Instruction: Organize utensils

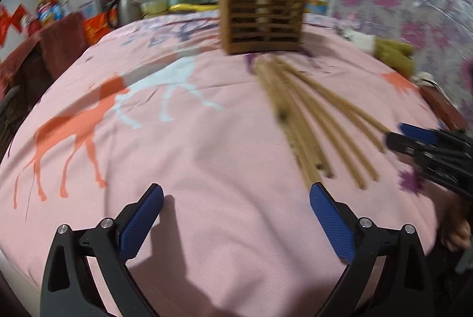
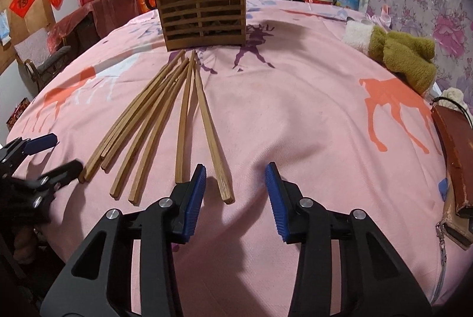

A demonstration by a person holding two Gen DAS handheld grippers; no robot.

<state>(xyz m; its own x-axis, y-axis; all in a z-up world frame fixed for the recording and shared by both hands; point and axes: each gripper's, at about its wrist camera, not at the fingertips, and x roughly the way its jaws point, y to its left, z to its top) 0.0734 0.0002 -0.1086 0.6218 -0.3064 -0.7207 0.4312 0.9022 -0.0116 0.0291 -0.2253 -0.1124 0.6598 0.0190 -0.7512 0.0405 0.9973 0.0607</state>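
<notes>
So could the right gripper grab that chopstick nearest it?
Probably yes. The right gripper is open with the chopstick's near end lying just ahead of its jaws on the pink cloth, and nothing sits between them.

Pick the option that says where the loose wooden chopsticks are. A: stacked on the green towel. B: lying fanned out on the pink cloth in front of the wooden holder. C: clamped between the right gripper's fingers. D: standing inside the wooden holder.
B: the chopsticks lie spread on the pink cloth, before the holder.
</notes>
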